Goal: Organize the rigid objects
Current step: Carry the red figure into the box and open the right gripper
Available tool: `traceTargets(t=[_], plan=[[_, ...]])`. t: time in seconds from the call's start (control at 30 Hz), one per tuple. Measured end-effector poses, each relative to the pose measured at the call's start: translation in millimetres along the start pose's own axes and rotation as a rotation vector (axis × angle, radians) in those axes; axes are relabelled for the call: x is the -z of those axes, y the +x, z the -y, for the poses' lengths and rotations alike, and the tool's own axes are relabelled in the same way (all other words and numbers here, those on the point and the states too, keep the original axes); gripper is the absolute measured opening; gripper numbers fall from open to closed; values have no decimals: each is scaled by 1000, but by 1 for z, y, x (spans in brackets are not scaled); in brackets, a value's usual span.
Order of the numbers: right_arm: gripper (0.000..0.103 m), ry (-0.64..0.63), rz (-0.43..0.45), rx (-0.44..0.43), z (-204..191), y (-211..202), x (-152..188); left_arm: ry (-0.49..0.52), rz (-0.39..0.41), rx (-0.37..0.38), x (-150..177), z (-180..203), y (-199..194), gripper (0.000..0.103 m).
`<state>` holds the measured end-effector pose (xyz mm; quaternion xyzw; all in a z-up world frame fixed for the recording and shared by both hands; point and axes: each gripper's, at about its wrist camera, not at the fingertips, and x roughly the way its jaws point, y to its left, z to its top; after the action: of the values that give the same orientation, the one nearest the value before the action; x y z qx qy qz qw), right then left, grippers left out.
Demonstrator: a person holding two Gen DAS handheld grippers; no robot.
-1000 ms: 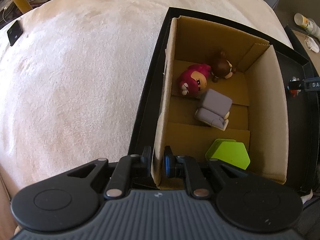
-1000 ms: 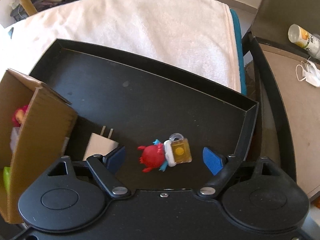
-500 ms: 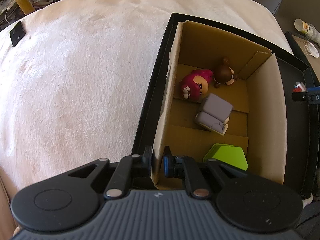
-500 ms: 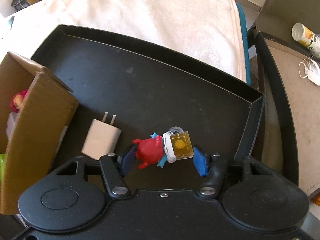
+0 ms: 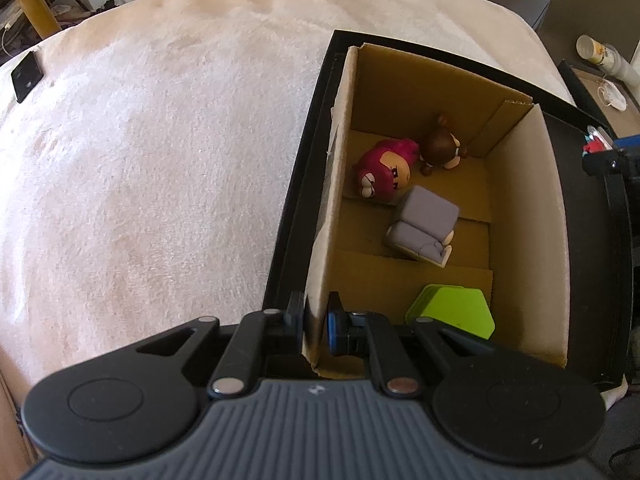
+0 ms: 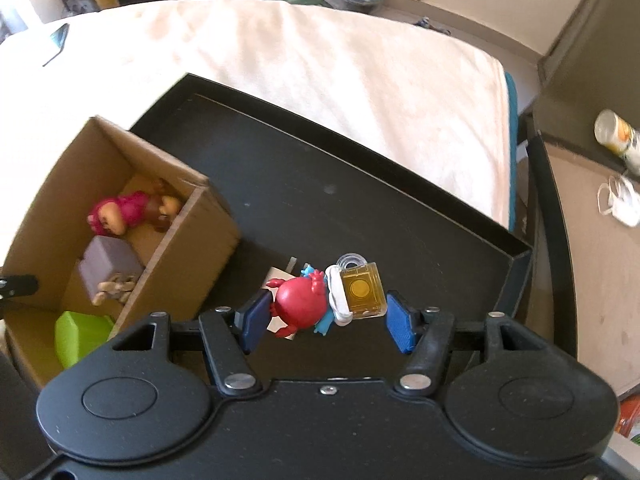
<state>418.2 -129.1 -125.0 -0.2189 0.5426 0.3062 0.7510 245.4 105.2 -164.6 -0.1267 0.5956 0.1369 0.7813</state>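
Note:
My left gripper (image 5: pixel 316 320) is shut on the near left wall of the open cardboard box (image 5: pixel 524 220), which stands in the black tray (image 6: pixel 360 200). Inside the box lie a pink-hooded figure (image 5: pixel 382 174), a brown figure (image 5: pixel 440 148), a grey figure (image 5: pixel 424 228) and a green piece (image 5: pixel 452 312). My right gripper (image 6: pixel 326 314) is shut on a red toy figure (image 6: pixel 300 304) joined to a clear yellow block (image 6: pixel 362 290). It holds the toy above the tray floor, just right of the box (image 6: pixel 192 248). A white charger (image 6: pixel 276 274) shows only partly beneath the toy.
The tray rests on a cream blanket (image 5: pixel 160 160). A small black item (image 5: pixel 26 76) lies at the blanket's far left. On the brown side table to the right are a can (image 6: pixel 616 136) and a white face mask (image 6: pixel 620 204).
My right gripper closed on the red toy and lifted it off the tray, drifting toward the box, which now shows its inside. The left gripper kept its hold on the box wall.

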Motion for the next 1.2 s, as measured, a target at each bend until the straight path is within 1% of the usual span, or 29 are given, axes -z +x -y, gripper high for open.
traceTargets(t=[0.1,0.27,0.37,0.5,0.67,0.77,0.83,1.0,1.2], plan=[[60,-26,10,-6,-13,-10,-9,-2,-1,9,0,-2,0,10],[60,-91,41,-27,-40,-27,-27,15,1,-2,0,0,1,10],[60,-142,54,-39,-59,-34,-36,11,-2,10,-1,-1,1,10],[60,-194,49,-42,-81,-32,-43,5,-1,26,0,-4,1,10],[60,-249,10,-10,-104,-24,-48,47,-6,2,1,2,3,10],[60,-285,2,-13,-117,-21,-51,46,-4,7,1,0,3,10],[60,-305,-3,3,-125,-21,-53,45,-3,11,1,-1,3,10],[63,-351,-2,66,-139,-20,-56,44,-1,16,2,-1,2,10],[63,-338,17,62,-134,-30,-59,47,-1,6,2,0,3,10]])
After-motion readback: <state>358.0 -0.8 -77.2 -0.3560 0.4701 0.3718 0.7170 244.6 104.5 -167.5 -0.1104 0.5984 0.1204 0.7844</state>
